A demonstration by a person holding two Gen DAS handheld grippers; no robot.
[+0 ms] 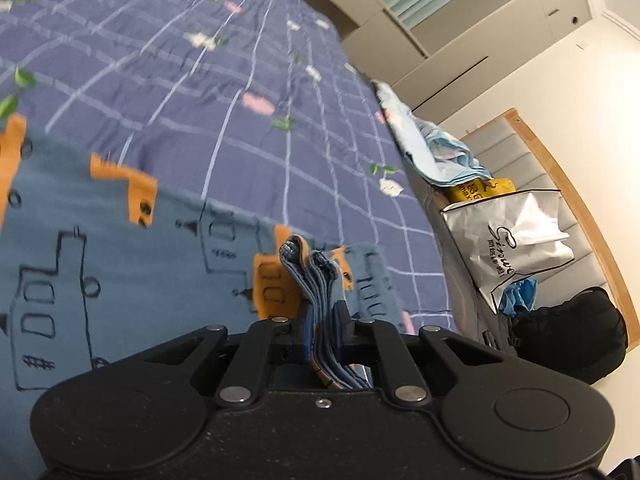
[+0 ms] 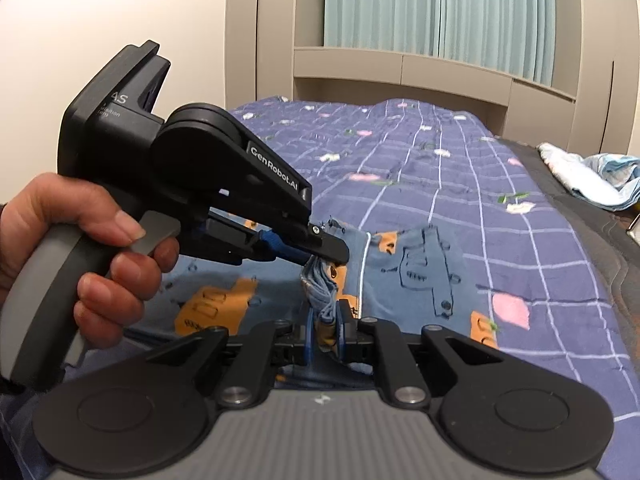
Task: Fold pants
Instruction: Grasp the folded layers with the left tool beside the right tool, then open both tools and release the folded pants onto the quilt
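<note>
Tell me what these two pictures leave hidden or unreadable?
- Left wrist view: most of the blue house-print cotton pants are cut off by the left edge and the black left tongs.
- Right wrist view: the pants' near part sits behind the grey right tongs.
- Left wrist view: small print on the silver paper bag is unreadable.

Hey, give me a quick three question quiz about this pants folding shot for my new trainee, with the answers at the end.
1. True or false: both claws are shut on the pants.
2. What pattern does the bedspread under the pants carry? A) plain white B) purple with a white grid and small flowers C) red stripes
3. In the right wrist view, on which side of the picture does the left claw come in?

Key: 1. True; left claw and right claw each pinch bunched fabric. 2. B. 3. From the left side, held by a hand.
</note>
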